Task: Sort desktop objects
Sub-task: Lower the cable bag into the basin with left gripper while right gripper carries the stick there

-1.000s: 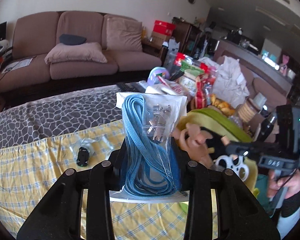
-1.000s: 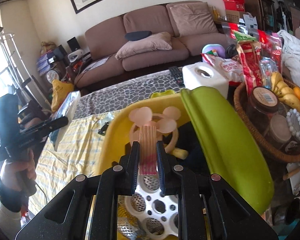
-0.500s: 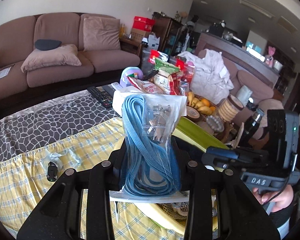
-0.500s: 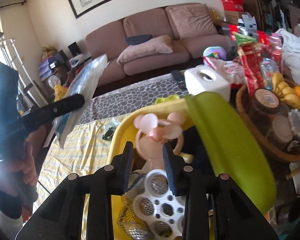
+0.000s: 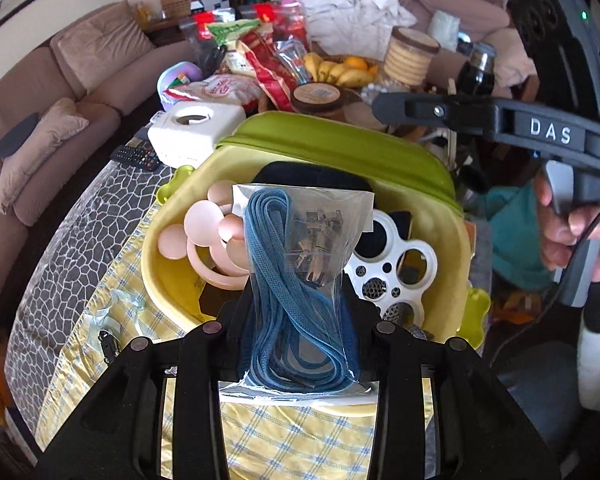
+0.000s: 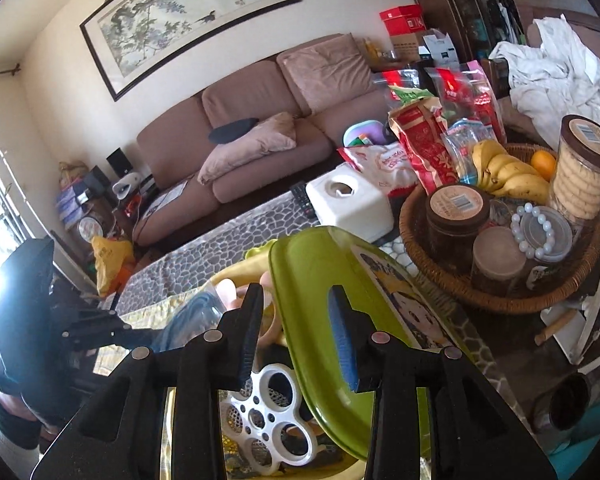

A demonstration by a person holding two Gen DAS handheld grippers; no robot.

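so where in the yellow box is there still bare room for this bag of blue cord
Bare yellow floor shows in the box only at its near-left corner, below the pink fan. The white disc crowds the right, a dark pouch the back. Outside, the checked cloth is open.

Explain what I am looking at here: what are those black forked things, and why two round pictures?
There is no robot. A person holds a pair of hand-held tongs in each hand, and a wide-angle camera on each pair looks along its two fingers, which gives one round picture per hand.

In the left-hand picture, the left tongs grip a clear plastic bag of blue cord and metal clips above an open yellow-green plastic case. Inside lie a pink mouse-eared ring and a white perforated disc.

In the right-hand picture, the right tongs have just opened and hold nothing. Beyond stands a wicker basket of jars and bananas.
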